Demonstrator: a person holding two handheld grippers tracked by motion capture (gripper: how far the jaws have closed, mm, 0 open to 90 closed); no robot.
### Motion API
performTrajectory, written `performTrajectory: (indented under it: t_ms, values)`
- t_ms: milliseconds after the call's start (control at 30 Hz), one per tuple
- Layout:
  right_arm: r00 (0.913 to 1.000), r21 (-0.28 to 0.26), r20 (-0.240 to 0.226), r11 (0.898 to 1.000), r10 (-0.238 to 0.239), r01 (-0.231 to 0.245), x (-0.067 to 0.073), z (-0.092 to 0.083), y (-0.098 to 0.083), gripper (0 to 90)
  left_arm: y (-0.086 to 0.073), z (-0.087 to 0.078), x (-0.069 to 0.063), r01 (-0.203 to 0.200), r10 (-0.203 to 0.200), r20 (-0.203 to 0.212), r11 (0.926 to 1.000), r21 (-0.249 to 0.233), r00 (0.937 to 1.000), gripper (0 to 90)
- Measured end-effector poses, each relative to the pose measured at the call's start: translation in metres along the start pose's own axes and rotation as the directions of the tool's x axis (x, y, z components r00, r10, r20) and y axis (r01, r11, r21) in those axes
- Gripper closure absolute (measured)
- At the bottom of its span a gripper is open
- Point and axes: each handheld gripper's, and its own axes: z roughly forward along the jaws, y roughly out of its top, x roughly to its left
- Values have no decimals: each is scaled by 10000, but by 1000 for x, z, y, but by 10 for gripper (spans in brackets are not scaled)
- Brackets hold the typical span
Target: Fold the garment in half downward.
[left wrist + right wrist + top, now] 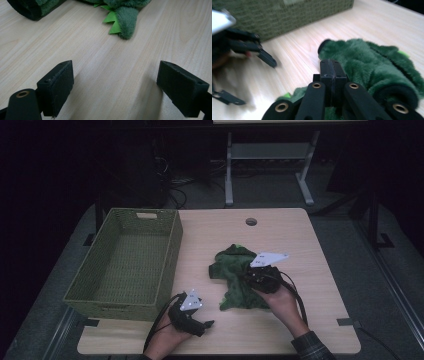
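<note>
A fuzzy dark green plush cloth (231, 262) with bright green spikes lies crumpled at the middle of the wooden table (210, 230). My right gripper (246, 279) sits over its right part, pointing left. In the right gripper view its jaws (330, 65) are pressed together just above the plush cloth (374, 62), and I see no fabric between the pads. My left gripper (206, 324) rests near the table's front edge, jaws wide open (115, 72) over bare wood. A spiked end of the plush cloth (125, 20) lies a short way ahead of them.
An olive woven basket (172, 255) stands on the table's left side; its wall (287, 15) is behind the cloth. The left gripper (249, 47) shows blurred at left. A cable hole (251, 221) is near the far edge. A desk frame (270, 165) stands behind the table.
</note>
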Motion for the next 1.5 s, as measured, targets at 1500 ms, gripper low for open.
performTrajectory:
  t_ms: [1500]
  values:
    - [9955,812,572,9935,757,-802,-23,-33,-59,750,0,0,0,18,-18,23,10000,21,10000,134]
